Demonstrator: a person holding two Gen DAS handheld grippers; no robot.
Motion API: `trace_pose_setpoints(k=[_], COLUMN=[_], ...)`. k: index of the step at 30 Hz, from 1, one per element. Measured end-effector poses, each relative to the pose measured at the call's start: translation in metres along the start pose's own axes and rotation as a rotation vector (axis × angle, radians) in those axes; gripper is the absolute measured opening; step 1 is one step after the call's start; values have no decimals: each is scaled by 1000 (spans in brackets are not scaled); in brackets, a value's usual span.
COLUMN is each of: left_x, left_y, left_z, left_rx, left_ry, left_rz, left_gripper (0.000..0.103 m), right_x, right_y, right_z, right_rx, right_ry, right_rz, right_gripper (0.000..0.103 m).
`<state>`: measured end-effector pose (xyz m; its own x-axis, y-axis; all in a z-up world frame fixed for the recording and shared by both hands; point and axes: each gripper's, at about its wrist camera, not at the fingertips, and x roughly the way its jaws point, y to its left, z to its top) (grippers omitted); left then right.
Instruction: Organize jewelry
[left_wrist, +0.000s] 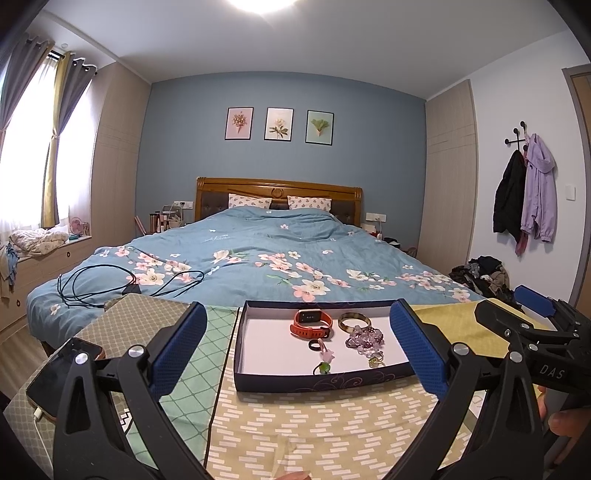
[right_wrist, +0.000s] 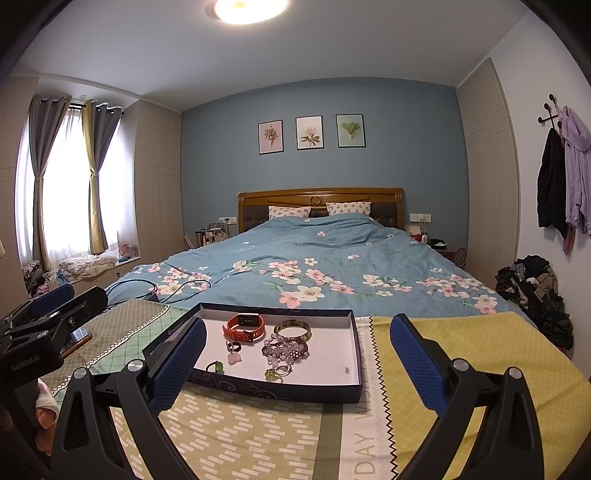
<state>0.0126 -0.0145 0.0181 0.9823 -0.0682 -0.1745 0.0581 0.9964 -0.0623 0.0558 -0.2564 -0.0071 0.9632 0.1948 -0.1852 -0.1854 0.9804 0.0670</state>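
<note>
A shallow dark blue box (left_wrist: 317, 382) with a white floor sits on the patterned table; it also shows in the right wrist view (right_wrist: 288, 391). In it lie an orange watch (left_wrist: 312, 323) (right_wrist: 244, 326), a brown bangle (left_wrist: 354, 320) (right_wrist: 292, 329), a purple bead bracelet (left_wrist: 364, 338) (right_wrist: 285, 350), a dark ring (left_wrist: 315, 344), a pink charm (left_wrist: 328, 355) and small green rings (right_wrist: 273, 375). My left gripper (left_wrist: 297, 352) is open and empty, just before the box. My right gripper (right_wrist: 297, 363) is open and empty, near the box's front right; it shows at the right in the left wrist view (left_wrist: 532, 314).
A phone (left_wrist: 62, 376) on a charging cable lies at the table's left. The bed (left_wrist: 258, 258) with cables on it stands behind the table. A yellow cloth (right_wrist: 480, 354) covers the table's right part. A clothes pile (right_wrist: 535, 291) lies by the right wall.
</note>
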Motion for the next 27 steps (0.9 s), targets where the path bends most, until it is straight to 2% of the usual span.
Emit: trace_pose_setpoints(k=[19,23,27], left_x=[4,5,12], left_y=[3,3,4], left_z=[-2,-1,-2], left_rx=[-7,-1,7], left_ry=[1,7,40], left_rz=[3,-7,1], left_gripper=[98,97,98], right_x=[0,0,4], right_y=[-1,-6,-19], right_z=[-5,-8,-8], right_rx=[2,8,-40], right_ry=[6,23,67], right_rz=[-1,0,-38], right_gripper=[96,96,96])
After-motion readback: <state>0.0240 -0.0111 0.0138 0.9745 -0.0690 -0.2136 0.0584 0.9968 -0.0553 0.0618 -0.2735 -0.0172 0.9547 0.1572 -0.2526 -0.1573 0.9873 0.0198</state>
